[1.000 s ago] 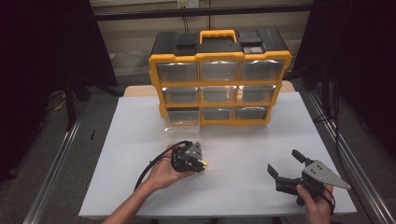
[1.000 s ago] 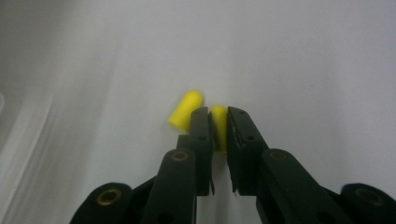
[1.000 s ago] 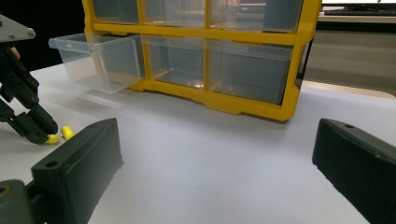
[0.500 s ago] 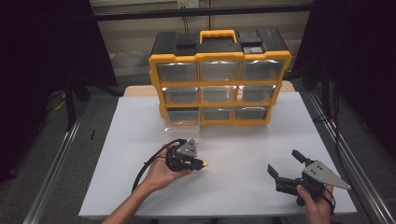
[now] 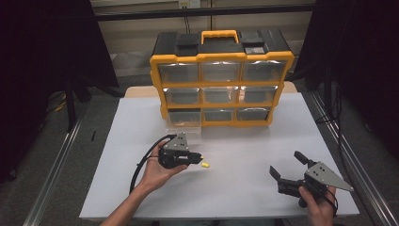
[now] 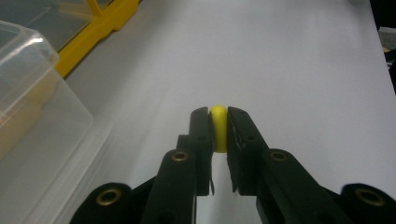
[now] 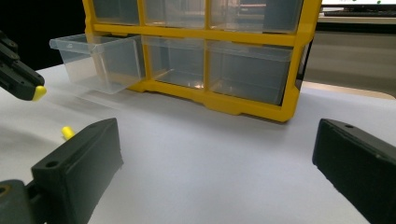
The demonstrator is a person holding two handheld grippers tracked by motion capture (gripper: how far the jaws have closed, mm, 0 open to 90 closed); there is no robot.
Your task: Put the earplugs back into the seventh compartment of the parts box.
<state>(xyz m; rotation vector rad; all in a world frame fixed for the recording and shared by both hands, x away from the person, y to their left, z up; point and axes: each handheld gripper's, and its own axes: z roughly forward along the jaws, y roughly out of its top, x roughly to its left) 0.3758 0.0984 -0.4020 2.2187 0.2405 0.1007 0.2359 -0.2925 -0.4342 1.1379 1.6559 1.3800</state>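
Transfer is under way: left tool pinches a small yellow rounded piece, right tool gapes idle, and next comes carrying it over the pulled-out clear plastic drawer and letting go.

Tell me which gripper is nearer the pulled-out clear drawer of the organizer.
Left. The left gripper, shut on a small yellow piece, is just in front of the clear drawer. The right gripper stands open far off, near the table's front right corner.

No readable text, label, brand, number or sign anywhere: none on the organizer, drawers, table or grippers.
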